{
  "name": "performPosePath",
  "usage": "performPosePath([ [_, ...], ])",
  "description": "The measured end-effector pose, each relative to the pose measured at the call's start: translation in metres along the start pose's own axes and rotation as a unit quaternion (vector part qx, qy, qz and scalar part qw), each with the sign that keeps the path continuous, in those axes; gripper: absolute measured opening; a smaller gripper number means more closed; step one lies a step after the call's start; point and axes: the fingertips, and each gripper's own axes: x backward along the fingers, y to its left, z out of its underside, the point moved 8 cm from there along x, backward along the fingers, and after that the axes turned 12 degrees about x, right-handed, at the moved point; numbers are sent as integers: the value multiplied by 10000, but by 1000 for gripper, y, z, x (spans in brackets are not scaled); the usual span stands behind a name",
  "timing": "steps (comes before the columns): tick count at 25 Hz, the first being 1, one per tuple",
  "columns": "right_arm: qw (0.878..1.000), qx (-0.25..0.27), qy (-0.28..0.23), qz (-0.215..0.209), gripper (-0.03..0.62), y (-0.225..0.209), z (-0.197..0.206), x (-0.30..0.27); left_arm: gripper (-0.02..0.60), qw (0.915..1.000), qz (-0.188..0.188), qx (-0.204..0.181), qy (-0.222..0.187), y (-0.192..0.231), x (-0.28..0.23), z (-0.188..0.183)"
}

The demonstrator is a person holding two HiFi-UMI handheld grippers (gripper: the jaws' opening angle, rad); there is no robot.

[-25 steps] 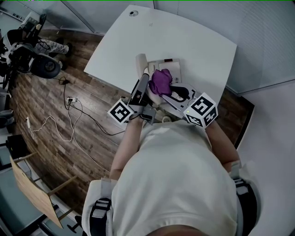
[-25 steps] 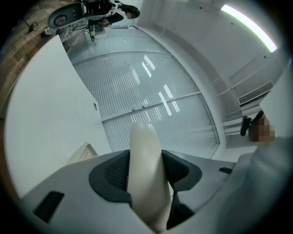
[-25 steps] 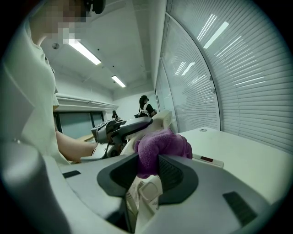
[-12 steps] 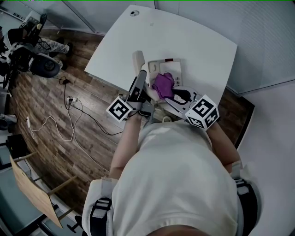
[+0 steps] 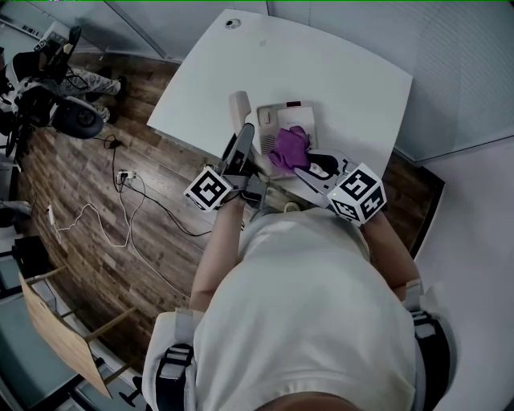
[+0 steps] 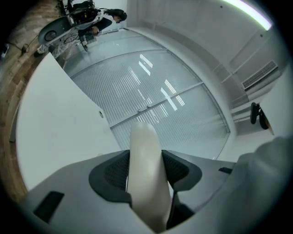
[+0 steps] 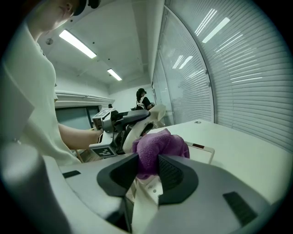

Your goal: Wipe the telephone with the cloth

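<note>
The cream telephone handset is lifted off the phone and tilted, with my left gripper shut around its middle. In the left gripper view the handset fills the gap between the two dark pads. The white telephone base lies on the white table. My right gripper is shut on a bunched purple cloth, which rests on the near part of the base. In the right gripper view the cloth bulges over the jaws, with the base behind it and the handset to the left.
The table's near edge runs just under both grippers, with the person's body close behind. Wood floor with loose cables lies to the left. A window wall with blinds stands beyond the table. A small round grommet is at the table's far corner.
The cloth has slid a little to the right over the phone base with the right gripper. The left gripper and handset have shifted slightly left.
</note>
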Motion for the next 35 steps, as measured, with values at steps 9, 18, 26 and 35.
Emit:
performPosePath([
  [9,9962,-364,-56,795,135,-25,3,13,223,9879,-1045,-1058,442,17,-5,11],
  [18,9938,-577,-194,925,135,-30,6,14,223,9648,-2010,-1394,967,42,-13,35],
  [26,9931,-650,-157,959,135,-30,7,13,223,9474,-2530,-1586,1156,54,-17,39],
  [35,9922,-755,-165,983,135,-29,6,12,224,9338,-2719,-2004,1179,52,-33,38],
])
